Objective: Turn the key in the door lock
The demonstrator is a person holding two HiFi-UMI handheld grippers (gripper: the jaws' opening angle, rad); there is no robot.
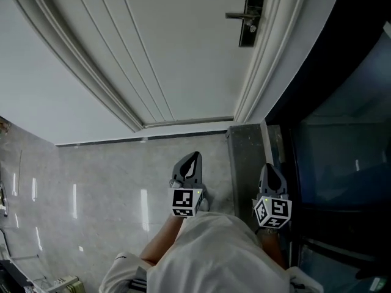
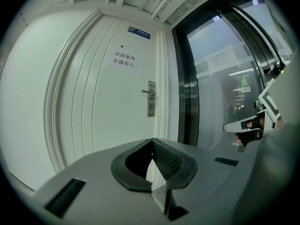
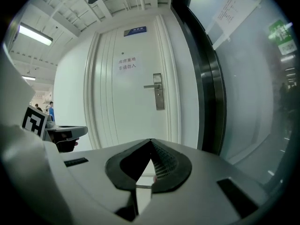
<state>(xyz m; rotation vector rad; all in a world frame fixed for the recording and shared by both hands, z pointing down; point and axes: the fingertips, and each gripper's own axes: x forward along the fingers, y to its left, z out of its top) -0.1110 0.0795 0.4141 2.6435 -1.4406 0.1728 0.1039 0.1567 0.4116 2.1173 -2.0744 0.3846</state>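
A white panelled door (image 1: 183, 47) stands ahead, some way off. Its dark lock plate (image 1: 250, 15) with a lever handle sits near the door's right edge; the plate also shows in the left gripper view (image 2: 151, 105) and the right gripper view (image 3: 159, 92). I cannot make out a key at this distance. My left gripper (image 1: 190, 163) and right gripper (image 1: 270, 176) are held side by side over the floor, both pointing at the door. The left gripper (image 2: 152, 140) and the right gripper (image 3: 150, 141) are shut with nothing between the tips.
A dark-framed glass wall (image 1: 342, 121) runs along the right of the door. A paper notice (image 2: 124, 60) and a small blue sign (image 2: 138, 32) are on the door. Glossy grey floor tiles (image 1: 110, 188) lie in front. A person (image 3: 50, 108) stands far off to the left.
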